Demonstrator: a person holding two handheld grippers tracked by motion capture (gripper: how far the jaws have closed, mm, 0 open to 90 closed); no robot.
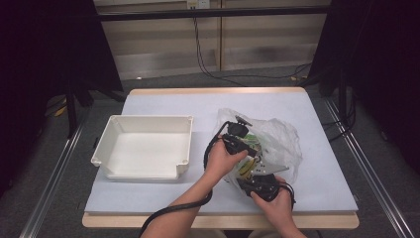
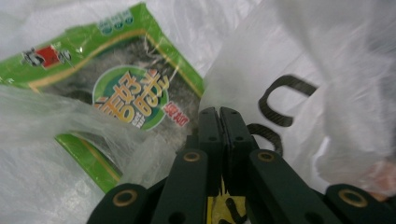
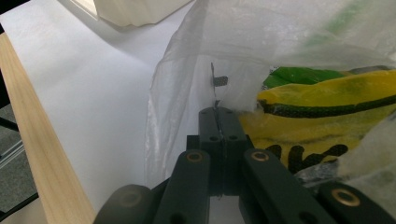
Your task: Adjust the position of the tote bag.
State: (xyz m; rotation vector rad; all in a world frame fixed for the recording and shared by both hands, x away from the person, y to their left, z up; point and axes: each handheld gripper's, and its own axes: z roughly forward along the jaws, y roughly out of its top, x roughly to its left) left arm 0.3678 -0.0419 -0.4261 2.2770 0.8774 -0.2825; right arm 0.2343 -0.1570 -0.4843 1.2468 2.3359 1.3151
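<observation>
Pale blue covering tops the wooden table [image 1: 163, 101], with dark curtains and a paneled wall behind it.

At the centre of the work, the left gripper [image 2: 219, 114] has its 2 jaws clenched flat together; the thin film of the translucent plastic bag [image 1: 280, 139] lies right at its tips, though I cannot tell whether any film is pinched between them. The right gripper [image 3: 218, 113] is clenched too, and here a sliver of bag film runs down the seam of the jaws, so it looks to be grasping the bag's edge.

In the high view the bag sits right of table centre. The left gripper [image 1: 236, 135] is at the bag's 9 o'clock side, pointing in toward 2 o'clock; the right gripper [image 1: 257, 184] holds the rim at 6 o'clock.

Inside, a green seaweed snack packet [image 2: 121, 88] lies just at 10 o'clock from the left jaw tips, its long axis running from 10 to 4 o'clock. A yellow packet with black lettering [image 3: 327, 107] lies at 2 o'clock from the right jaws, touching the film. The left hand is the nearer to the green packet, so the next reach likely falls to it.

A white plastic tray [image 1: 113, 144] stands at 9 o'clock, well apart from the bag, with nothing in it.
</observation>
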